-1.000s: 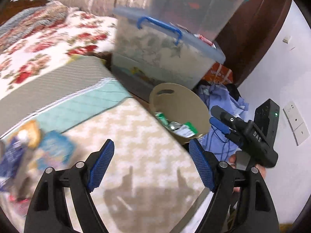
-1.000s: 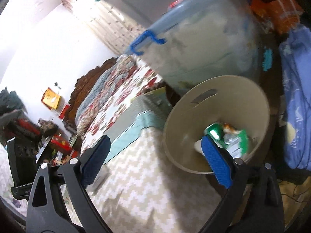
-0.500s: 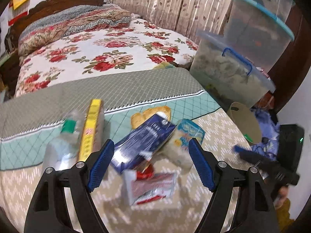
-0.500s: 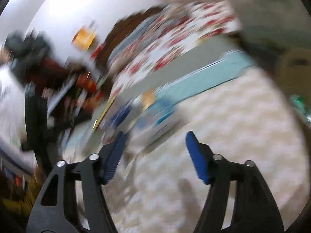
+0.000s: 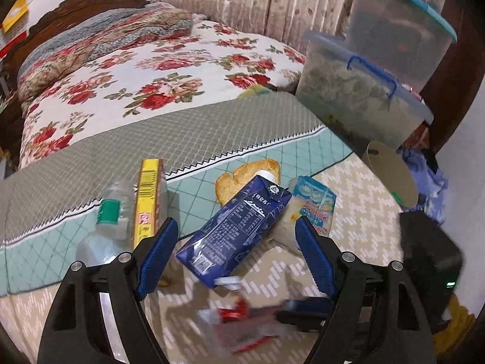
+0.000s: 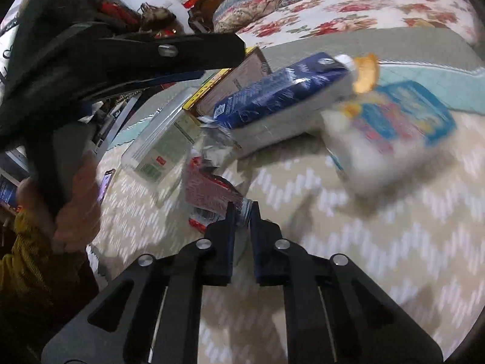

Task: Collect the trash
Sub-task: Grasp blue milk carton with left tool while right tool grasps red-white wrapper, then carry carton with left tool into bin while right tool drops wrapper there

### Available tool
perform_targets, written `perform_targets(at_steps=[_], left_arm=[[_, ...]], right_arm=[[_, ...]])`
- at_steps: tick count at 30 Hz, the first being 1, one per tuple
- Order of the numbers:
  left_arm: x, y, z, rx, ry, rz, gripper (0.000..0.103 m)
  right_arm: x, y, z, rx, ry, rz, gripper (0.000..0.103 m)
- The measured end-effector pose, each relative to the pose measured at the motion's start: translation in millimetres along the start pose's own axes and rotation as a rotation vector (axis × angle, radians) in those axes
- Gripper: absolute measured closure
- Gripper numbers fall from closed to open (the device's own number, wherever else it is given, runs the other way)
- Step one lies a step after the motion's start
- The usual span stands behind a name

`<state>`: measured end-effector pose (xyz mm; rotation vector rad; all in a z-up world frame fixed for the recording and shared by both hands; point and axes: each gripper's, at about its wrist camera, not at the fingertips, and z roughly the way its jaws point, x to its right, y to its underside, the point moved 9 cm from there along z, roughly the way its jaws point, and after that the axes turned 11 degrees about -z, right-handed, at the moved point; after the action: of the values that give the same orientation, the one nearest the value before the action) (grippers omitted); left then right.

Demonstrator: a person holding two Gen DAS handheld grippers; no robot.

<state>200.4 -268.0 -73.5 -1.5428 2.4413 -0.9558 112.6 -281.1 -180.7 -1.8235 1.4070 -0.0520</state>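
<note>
Right gripper (image 6: 242,209) pinched nearly shut on crinkly clear wrapper with red print (image 6: 209,188), low on zigzag cream blanket (image 6: 379,242). Left gripper (image 5: 233,251) spread wide, holding nothing, above dark blue drink carton (image 5: 239,227). Just beside: clear plastic bottle (image 5: 110,212), yellow box (image 5: 147,200), light blue snack bag (image 5: 312,203). Farther right, off bed edge: tan round bin (image 5: 391,176).

My left gripper (image 5: 233,254) hangs wide open over the bed, dark blue carton (image 5: 235,230) right between the pads. Yellow box (image 5: 148,198) and clear bottle (image 5: 110,212) lie left of it, tan bin (image 5: 391,179) off right by the stacked tubs (image 5: 363,103).
</note>
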Motion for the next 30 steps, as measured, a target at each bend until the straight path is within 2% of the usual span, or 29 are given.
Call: perform_targets(at_steps=[2,6,8,10,13,19,20,22,24,27,28,29,30], left_arm=[[3,2,9,-0.01,-0.028,0.026,0.018],[12,11,29,-0.037,-0.084,0.11,0.017],[12,16,43,-0.052,-0.15,0.158,0.017],[10,20,53,-0.072,-0.179,0.166,0.019],[7,22,54,-0.044,-0.256,0.222,0.041],[12,36,19,-0.012,-0.241,0.25,0.063],[12,41,9,-0.008,-0.214,0.233,0.087],[12,48,-8,-0.011,-0.162,0.189,0.099],[15,59,-19,-0.028,-0.091,0.145,0.099],[17,80,-20,-0.061,-0.072,0.131,0.096],[18,85,-19,-0.068,-0.07,0.125,0.086],[19,85,-21,-0.057,-0.076,0.124,0.056],[19,83,-21,-0.048,-0.096,0.123,0.036]], right_arm=[[8,9,-15,0.024,-0.002,0.03,0.093],[36,37,-57,0.083,0.021,0.13,0.093],[51,48,-76,0.116,0.045,0.183,0.093],[65,59,-94,0.152,0.063,0.239,0.093],[83,72,-113,0.204,0.083,0.316,0.093],[101,77,-138,0.274,0.109,0.383,0.093],[103,78,-142,0.289,0.111,0.391,0.093],[110,78,-150,0.313,0.113,0.406,0.093],[114,79,-152,0.317,0.119,0.415,0.093],[120,83,-152,0.3,0.145,0.413,0.093],[121,85,-152,0.295,0.155,0.413,0.093],[120,85,-150,0.288,0.162,0.413,0.092],[119,86,-148,0.28,0.166,0.411,0.09]])
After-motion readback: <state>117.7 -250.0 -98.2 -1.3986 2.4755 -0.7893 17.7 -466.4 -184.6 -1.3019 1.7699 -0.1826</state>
